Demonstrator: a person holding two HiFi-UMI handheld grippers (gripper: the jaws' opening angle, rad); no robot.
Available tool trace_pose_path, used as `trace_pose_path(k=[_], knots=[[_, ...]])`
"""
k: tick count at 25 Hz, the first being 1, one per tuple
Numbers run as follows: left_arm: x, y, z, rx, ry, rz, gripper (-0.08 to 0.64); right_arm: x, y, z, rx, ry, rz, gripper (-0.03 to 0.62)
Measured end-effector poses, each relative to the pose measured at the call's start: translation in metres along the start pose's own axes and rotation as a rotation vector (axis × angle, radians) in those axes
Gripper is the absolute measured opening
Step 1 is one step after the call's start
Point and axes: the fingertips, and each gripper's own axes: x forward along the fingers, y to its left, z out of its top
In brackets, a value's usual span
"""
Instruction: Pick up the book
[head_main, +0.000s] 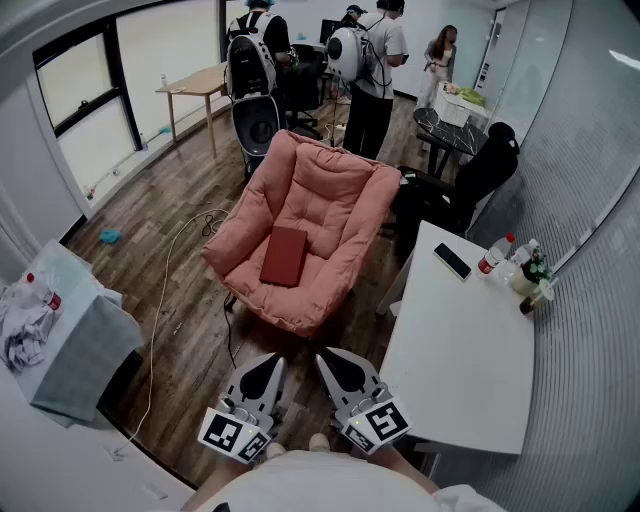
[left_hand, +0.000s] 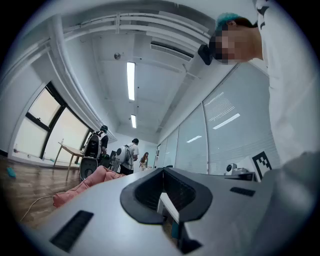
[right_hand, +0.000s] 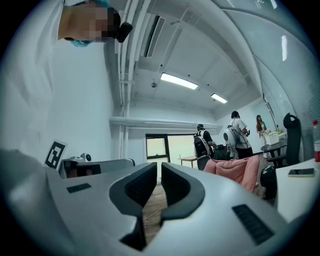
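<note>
A dark red book (head_main: 285, 256) lies flat on the seat of a pink armchair (head_main: 340, 195) in the middle of the head view. Both grippers hang low near my body, well short of the chair. My left gripper (head_main: 267, 364) is shut with nothing in it, and my right gripper (head_main: 333, 358) beside it is shut and empty too. In the left gripper view the closed left gripper (left_hand: 162, 172) points slightly upward, with the pink armchair (left_hand: 82, 186) low at the left. In the right gripper view the right gripper (right_hand: 159, 170) shows the armchair (right_hand: 235, 169) at the right. The book is hidden in both gripper views.
A white table (head_main: 460, 350) stands to the right of the chair with a phone (head_main: 452, 261) and bottles (head_main: 497, 252). A black office chair (head_main: 475, 180) sits behind it. A cable (head_main: 163, 290) runs over the wooden floor. A covered bin (head_main: 75, 340) is at the left; people (head_main: 370, 70) stand at the back.
</note>
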Motion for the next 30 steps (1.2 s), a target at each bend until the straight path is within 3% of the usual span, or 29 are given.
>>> trace_pose_path(k=[17, 30], knots=[[-0.012, 0.003, 0.005, 0.016, 0.002, -0.016, 0.005, 0.002, 0.011, 0.003, 0.024, -0.015, -0.038, 0.046], [-0.044, 0.024, 0.006, 0.003, 0.008, -0.02, 0.005, 0.022, 0.048, -0.002, 0.025, -0.031, -0.034, 0.046]])
